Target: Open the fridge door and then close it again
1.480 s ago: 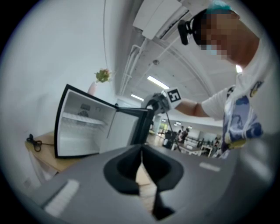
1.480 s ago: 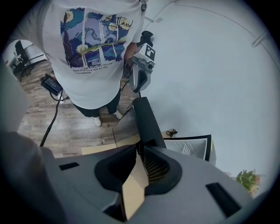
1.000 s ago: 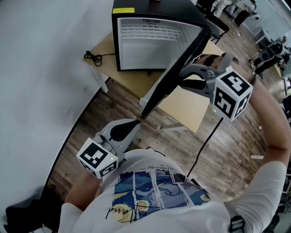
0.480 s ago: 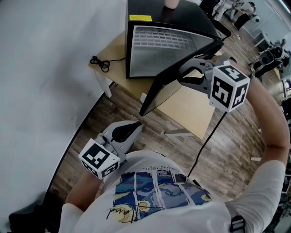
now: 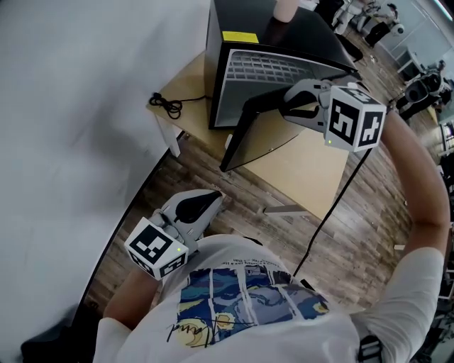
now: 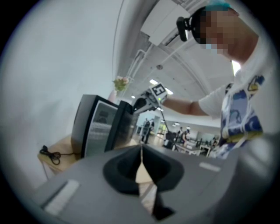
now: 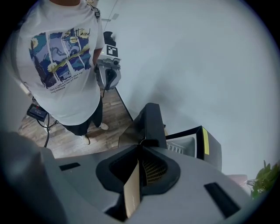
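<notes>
A small black fridge (image 5: 298, 35) stands on a wooden table (image 5: 312, 170), its pale inside (image 5: 273, 71) showing. Its black door (image 5: 248, 138) hangs partly open, narrowly angled to the cabinet. My right gripper (image 5: 285, 103) is shut, its tips against the door's free top edge; nothing shows between the jaws. In the right gripper view the closed tips (image 7: 140, 143) touch the door (image 7: 151, 120), with the fridge (image 7: 205, 148) behind. My left gripper (image 5: 215, 196) is shut and empty, held low by my body. The left gripper view shows the fridge (image 6: 85, 127) and door (image 6: 119, 127) from the side.
A black cable (image 5: 169, 105) lies coiled on the table's left corner. A pale cup (image 5: 286, 8) stands on the fridge top. A white wall (image 5: 71, 106) runs along the left; wooden floor (image 5: 355, 241) lies below. People and desks fill the far right background.
The door has swung further towards the cabinet, narrowing the opening. My right gripper moved with it, leftward and away from me. The left gripper stayed put.
</notes>
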The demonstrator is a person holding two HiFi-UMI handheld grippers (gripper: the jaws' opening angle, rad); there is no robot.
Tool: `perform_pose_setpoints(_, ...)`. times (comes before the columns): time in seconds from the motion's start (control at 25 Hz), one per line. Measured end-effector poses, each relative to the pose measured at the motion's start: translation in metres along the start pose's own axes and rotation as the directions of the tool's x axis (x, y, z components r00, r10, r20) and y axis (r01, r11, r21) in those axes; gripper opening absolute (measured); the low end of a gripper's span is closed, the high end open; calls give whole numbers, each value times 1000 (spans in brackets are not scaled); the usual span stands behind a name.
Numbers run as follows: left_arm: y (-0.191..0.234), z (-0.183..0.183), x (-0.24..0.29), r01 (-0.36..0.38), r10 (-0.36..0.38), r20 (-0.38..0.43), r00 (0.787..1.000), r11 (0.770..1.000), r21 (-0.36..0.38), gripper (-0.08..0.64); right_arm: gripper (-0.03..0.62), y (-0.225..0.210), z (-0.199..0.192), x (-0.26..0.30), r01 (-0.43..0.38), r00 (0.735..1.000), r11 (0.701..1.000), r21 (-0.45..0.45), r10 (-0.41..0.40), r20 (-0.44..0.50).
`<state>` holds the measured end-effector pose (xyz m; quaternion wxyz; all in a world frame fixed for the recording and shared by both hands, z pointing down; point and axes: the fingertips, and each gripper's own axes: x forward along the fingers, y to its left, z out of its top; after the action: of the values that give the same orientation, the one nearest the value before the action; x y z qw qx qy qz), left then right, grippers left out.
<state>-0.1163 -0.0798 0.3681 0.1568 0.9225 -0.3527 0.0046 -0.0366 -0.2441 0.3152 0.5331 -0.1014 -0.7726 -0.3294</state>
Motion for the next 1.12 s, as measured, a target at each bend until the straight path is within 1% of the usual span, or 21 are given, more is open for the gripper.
perform_pose_setpoints(0.52, 35, 1, -26, 25, -25, -8, 1000, 1000, -2, 14, 35, -54, -6, 23, 48, 998, 988, 147, -42, -45)
perform_pose_setpoints(0.8, 45, -3, -39, 35, -35, -19, 999, 999, -5, 14, 35, -75, -11, 31, 80, 996, 974, 212, -68, -63)
perform_pose_setpoints(1.12, 60, 0, -48, 31, -31, -22, 999, 999, -7, 13, 35, -105, -22, 42, 119, 991, 953, 280, -98, -89)
